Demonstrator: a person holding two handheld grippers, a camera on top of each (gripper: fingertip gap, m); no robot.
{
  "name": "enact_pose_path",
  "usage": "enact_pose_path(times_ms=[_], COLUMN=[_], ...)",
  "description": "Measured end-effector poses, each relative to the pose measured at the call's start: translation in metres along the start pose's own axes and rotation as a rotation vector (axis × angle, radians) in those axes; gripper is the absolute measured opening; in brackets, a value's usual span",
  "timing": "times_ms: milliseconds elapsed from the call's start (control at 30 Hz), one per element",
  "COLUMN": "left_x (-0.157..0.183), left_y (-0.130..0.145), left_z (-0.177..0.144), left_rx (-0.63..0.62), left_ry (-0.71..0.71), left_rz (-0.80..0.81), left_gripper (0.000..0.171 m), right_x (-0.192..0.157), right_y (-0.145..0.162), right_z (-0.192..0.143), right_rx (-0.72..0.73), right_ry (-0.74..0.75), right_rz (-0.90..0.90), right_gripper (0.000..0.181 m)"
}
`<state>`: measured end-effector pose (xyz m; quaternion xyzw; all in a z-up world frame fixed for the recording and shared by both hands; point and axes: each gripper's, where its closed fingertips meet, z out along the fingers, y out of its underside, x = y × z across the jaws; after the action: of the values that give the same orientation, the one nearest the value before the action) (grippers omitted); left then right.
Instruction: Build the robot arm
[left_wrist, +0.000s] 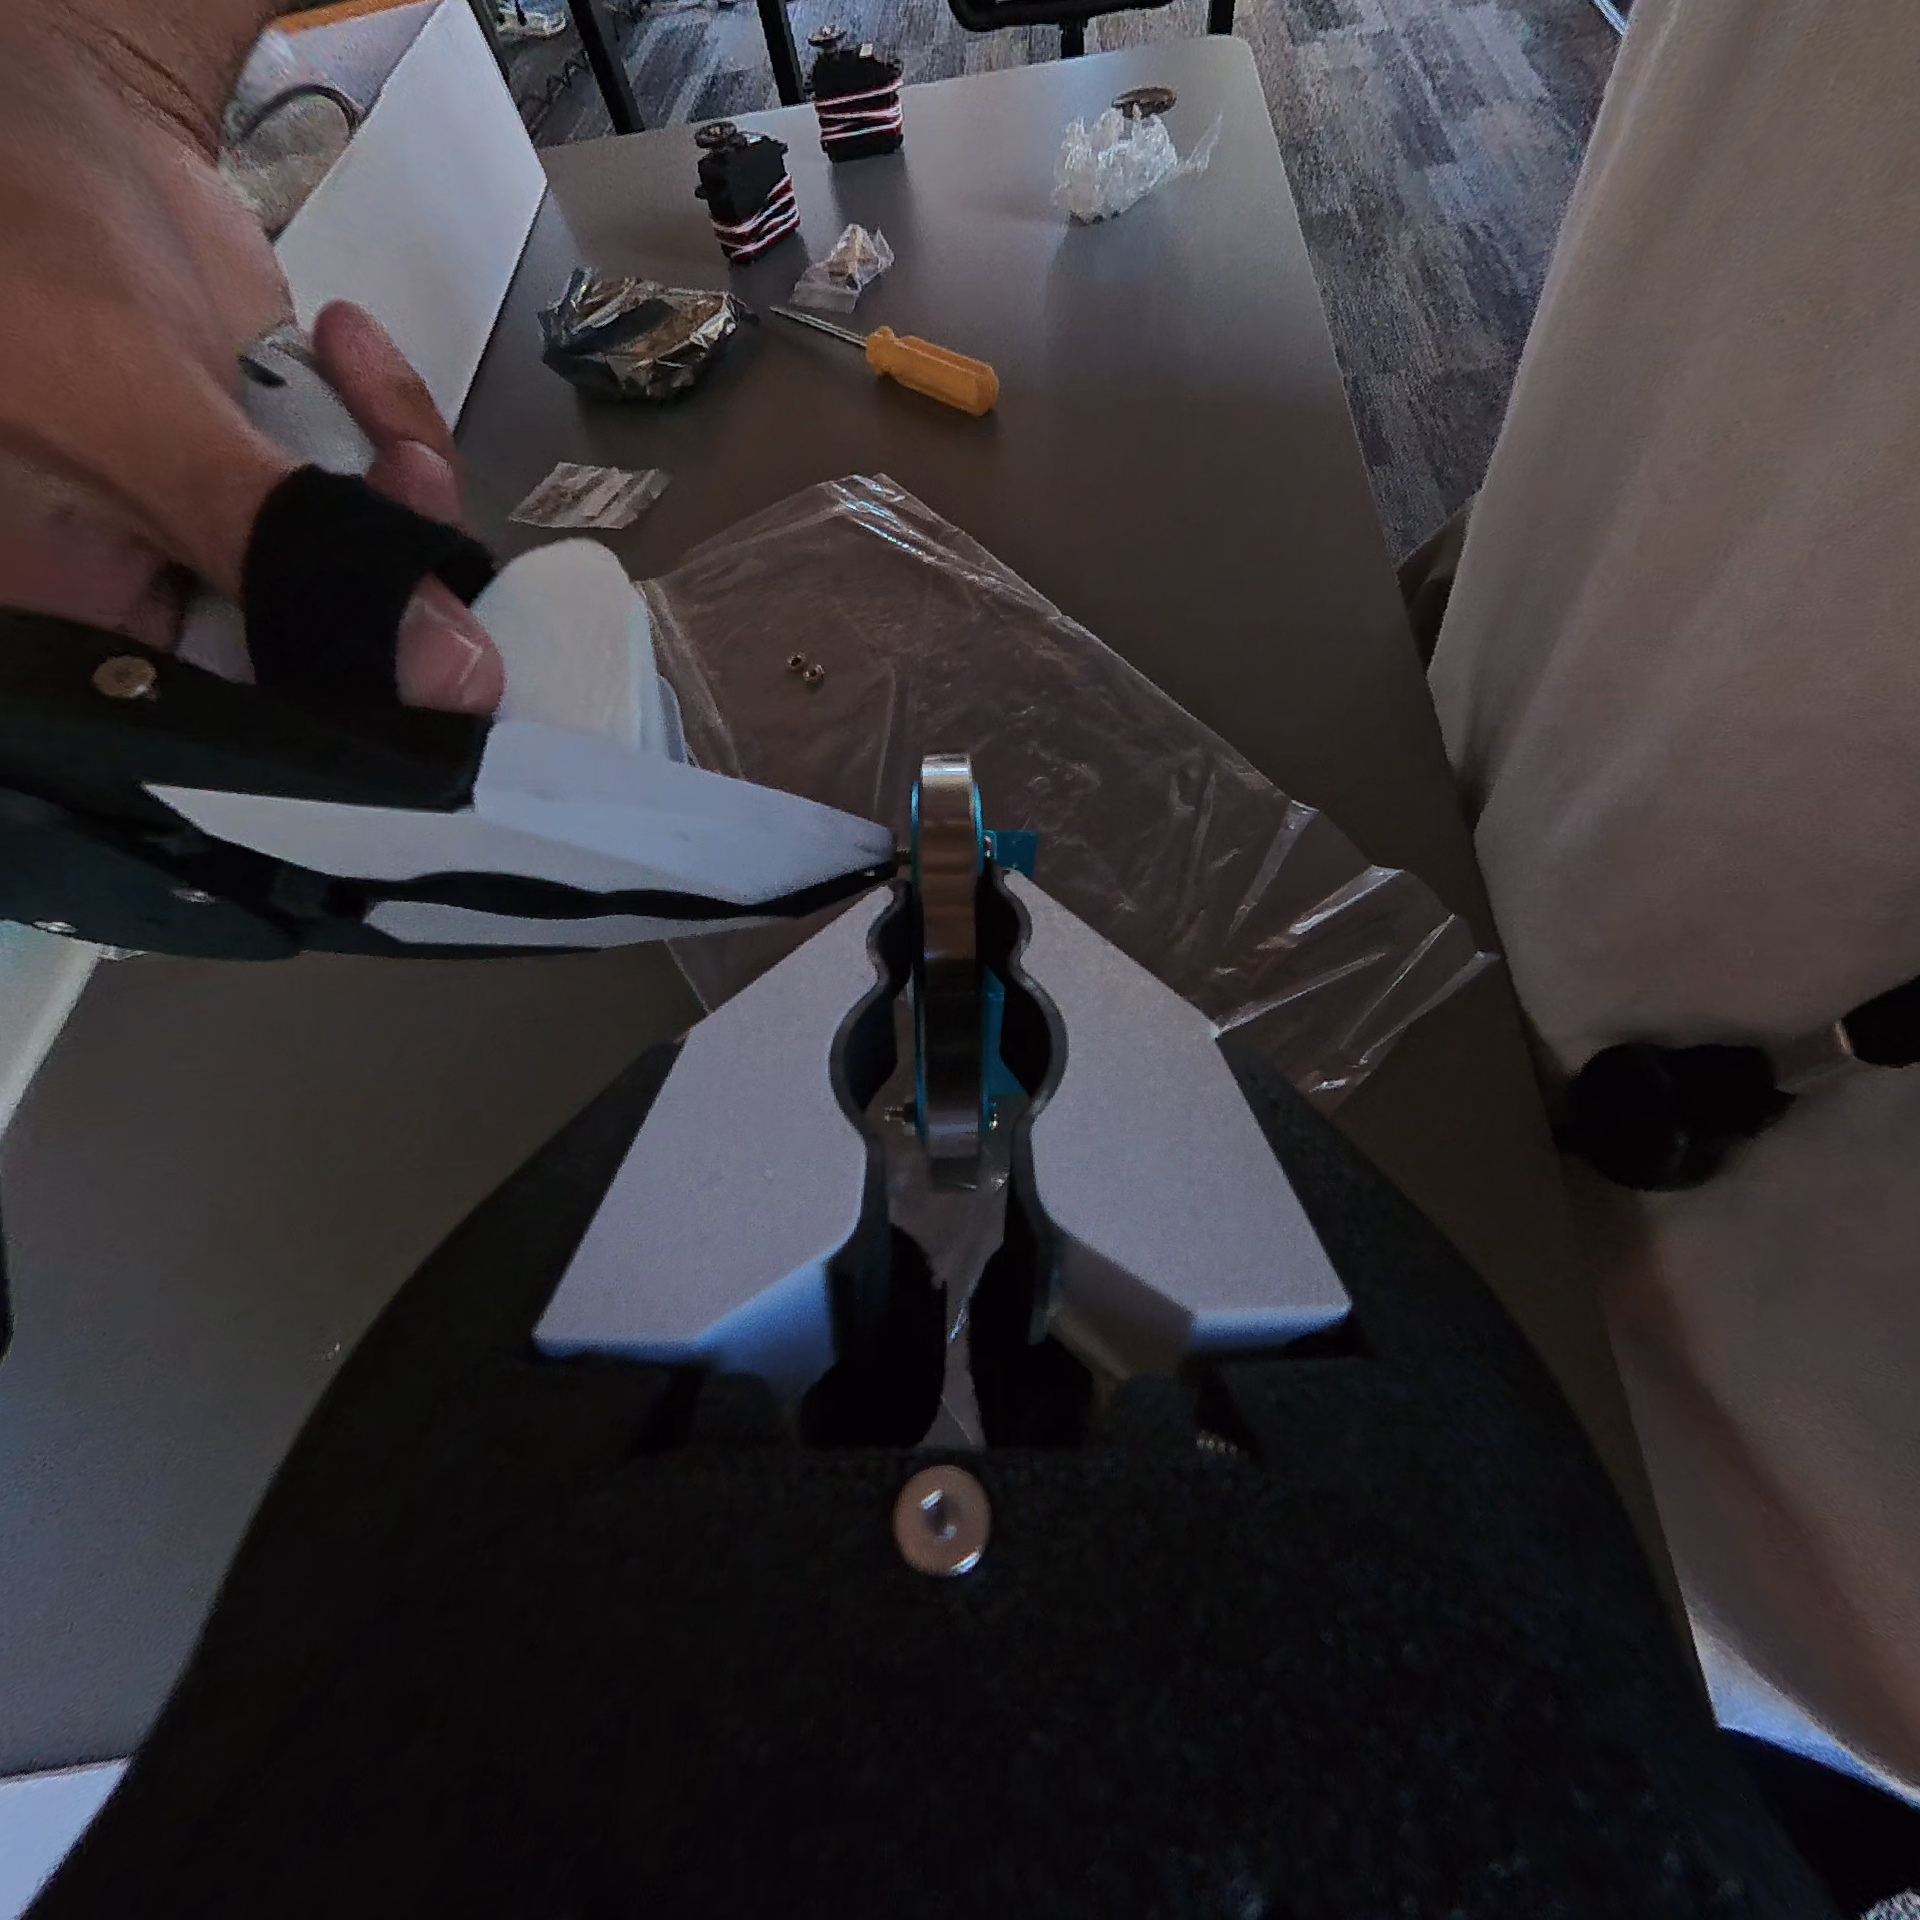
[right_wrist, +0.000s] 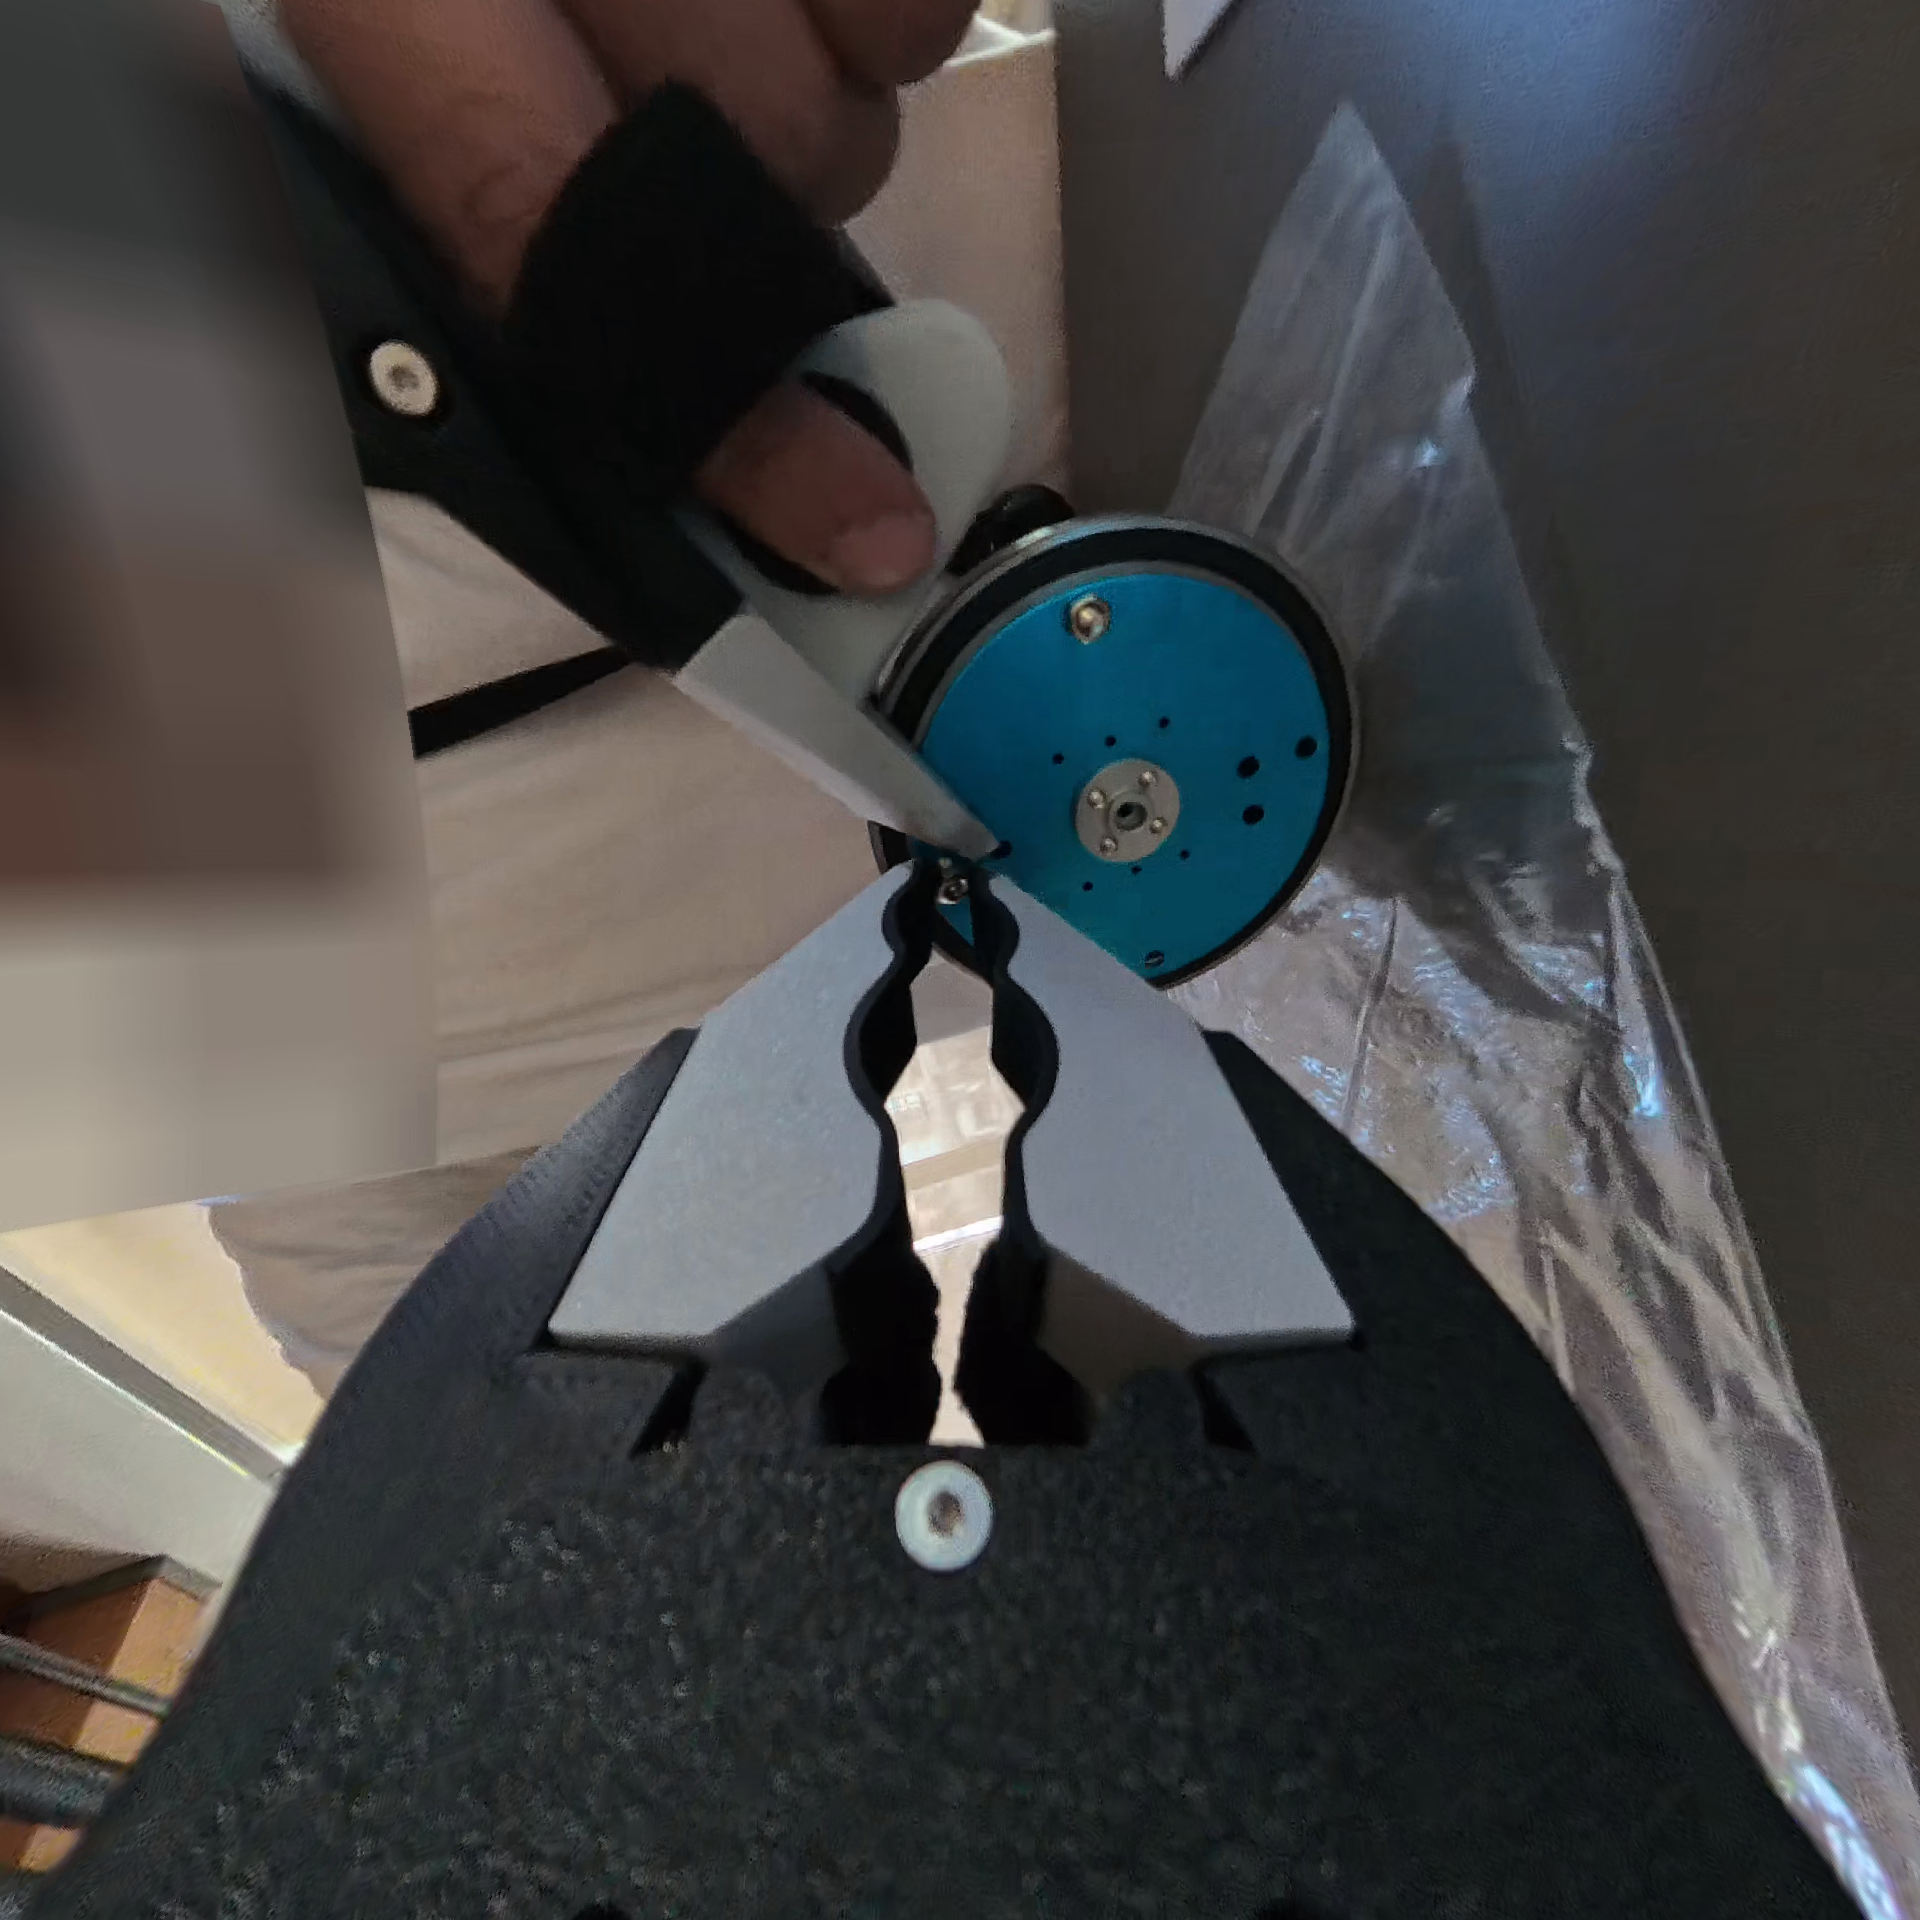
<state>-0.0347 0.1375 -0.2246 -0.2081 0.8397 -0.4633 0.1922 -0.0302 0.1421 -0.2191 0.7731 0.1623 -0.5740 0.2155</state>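
The disc (left_wrist: 945, 831) is round, blue on one flat face with a silver rim. It is held up in the air over the near part of the surface (left_wrist: 1195, 416), above a clear plastic bag (left_wrist: 935, 623) that lies there.

The left gripper (left_wrist: 948, 904) is clamped on the disc. One finger is on each flat face, and the disc stands on its edge, running the same way as the fingers. About half of the disc pokes out past the tips.

The right gripper (right_wrist: 951, 914) comes in from the side and points almost straight at the blue face. It is pinched nearly closed. Its tips touch the disc at the rim, just beside the tip of the left gripper's finger. A tiny screw (right_wrist: 951, 885) sits right at those tips. I cannot tell if the right gripper pinches the screw or if the screw sits in the disc. Another screw (right_wrist: 1086, 618) sits near the far side of the rim, and a small silver hub (right_wrist: 1127, 821) is in the middle of the face.

Two little brass nuts (left_wrist: 805, 668) lie on the bag. Farther off, toward the far edge of the surface, are a yellow screwdriver (left_wrist: 914, 369), a crumpled foil bag (left_wrist: 639, 338) and two black motors (left_wrist: 748, 197).
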Motion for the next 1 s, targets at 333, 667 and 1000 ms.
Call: enact_pose_path(times_ms=[333, 667, 1000], left_x=[0.002, 0.000, -0.010], left_y=[0.000, 0.002, 0.004], left_z=[-0.001, -0.003, -0.005], left_rx=[0.005, 0.031, 0.055], left_ry=[-0.008, 0.010, 0.020], left_rz=[0.010, -0.014, -0.110], left_gripper=[0.013, 0.013, 0.013], right_x=[0.006, 0.085, 0.108], right_y=[0.003, 0.058, 0.075], right_z=[-0.008, -0.046, -0.041], right_rx=[0.105, 0.289, 0.360], right_ry=[0.104, 1.045, 1.230], right_rz=[0.028, -0.392, -0.389], right_gripper=[0.005, 0.006, 0.011])
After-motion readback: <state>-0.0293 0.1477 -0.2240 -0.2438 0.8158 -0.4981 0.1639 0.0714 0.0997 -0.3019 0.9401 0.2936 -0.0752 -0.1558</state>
